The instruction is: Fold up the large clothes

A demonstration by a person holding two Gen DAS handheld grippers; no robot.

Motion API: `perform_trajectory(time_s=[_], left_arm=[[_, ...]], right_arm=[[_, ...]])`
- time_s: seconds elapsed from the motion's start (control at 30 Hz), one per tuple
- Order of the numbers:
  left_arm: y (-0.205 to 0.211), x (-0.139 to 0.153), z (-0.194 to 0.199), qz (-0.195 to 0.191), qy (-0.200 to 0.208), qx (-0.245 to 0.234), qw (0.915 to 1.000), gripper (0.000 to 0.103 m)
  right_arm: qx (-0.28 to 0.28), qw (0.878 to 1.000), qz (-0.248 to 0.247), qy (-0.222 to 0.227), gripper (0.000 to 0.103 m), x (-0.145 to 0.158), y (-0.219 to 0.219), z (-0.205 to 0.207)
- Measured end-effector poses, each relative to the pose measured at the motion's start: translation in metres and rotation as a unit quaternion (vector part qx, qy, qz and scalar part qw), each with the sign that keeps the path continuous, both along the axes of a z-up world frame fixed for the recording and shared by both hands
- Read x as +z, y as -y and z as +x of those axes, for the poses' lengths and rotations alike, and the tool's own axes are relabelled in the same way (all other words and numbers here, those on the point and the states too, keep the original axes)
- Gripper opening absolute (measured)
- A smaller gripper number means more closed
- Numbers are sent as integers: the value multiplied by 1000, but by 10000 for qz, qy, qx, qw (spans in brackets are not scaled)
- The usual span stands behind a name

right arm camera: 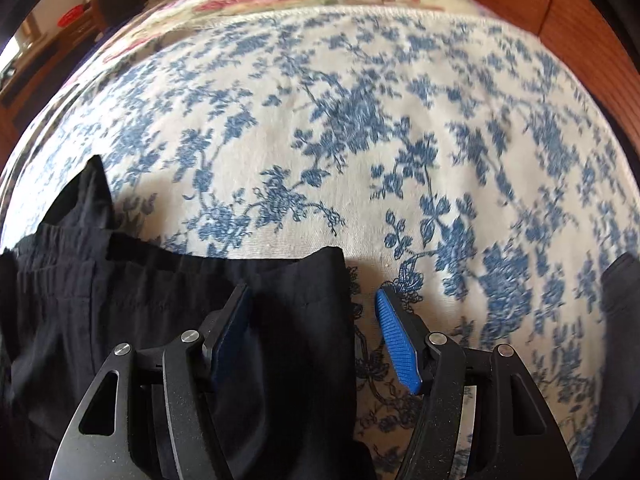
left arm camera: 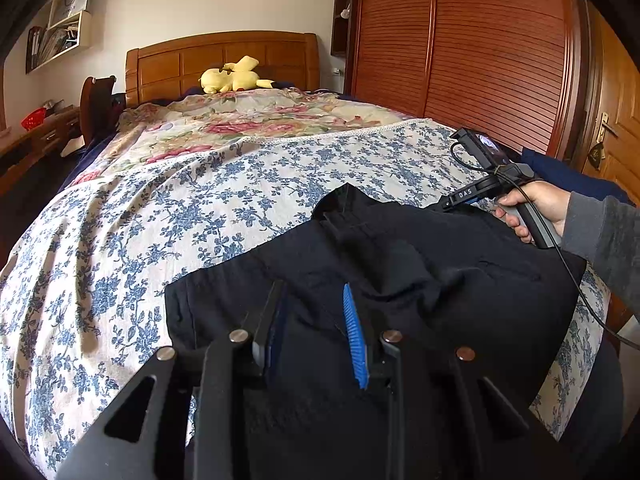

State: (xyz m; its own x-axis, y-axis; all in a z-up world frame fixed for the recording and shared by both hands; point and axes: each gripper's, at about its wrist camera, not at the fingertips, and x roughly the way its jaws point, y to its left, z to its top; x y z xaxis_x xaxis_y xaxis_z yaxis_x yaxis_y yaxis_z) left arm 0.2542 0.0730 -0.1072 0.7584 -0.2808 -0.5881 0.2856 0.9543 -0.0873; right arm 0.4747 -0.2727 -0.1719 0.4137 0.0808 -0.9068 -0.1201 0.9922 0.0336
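Rumpled black garment (left arm camera: 400,264) on floral bedspread (left arm camera: 160,208)

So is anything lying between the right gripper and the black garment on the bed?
Nothing visible. The right gripper hangs open right over the edge of the black garment, with only the blue floral sheet beside it.

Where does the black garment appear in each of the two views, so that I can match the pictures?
Left wrist view: the black garment fills the lower centre and right, lying on the bed beyond the left tongs.
Right wrist view: it is at the lower left, and its right edge lies between the open right tongs.
Shared landmark: the blue-flowered sheet under the garment, with the pink-flowered quilt beyond it.
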Motion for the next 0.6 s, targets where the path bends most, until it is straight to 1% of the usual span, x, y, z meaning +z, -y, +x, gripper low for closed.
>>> perform_trajectory(time_s=[0.07,0.13,0.2,0.23,0.27,0.3,0.43,0.5,0.6], left_arm=[[1,-1,1,-2,-12,-8,10000,26],[1,-2,2,-2,-20,-1,10000,26],[0,-1,1,4,-5,18,10000,26],[0,-1,1,7,4,16,10000,26],[1,0,1,8,19,9,10000,26],[1,0,0,6,32,10,10000,26],[1,2,-1,10,46,28,10000,26],[2,2,-1,21,48,22,10000,26],[2,1,-2,38,44,17,10000,26]], right_arm=[[-21,9999,114,-9,65,0,2,0],[237,9994,254,3,44,3,-3,-3],[305,9994,125,113,10,11,-10,-10],[360,9991,158,186,8,15,-14,-13],[546,9975,221,385,7,25,-23,-21],[707,9958,179,552,6,33,-32,-27],[1284,9831,-17,1307,5,70,-67,-50],[1416,9750,-104,1710,5,90,-78,-56],[1399,9661,-203,2163,4,114,-82,-56]])
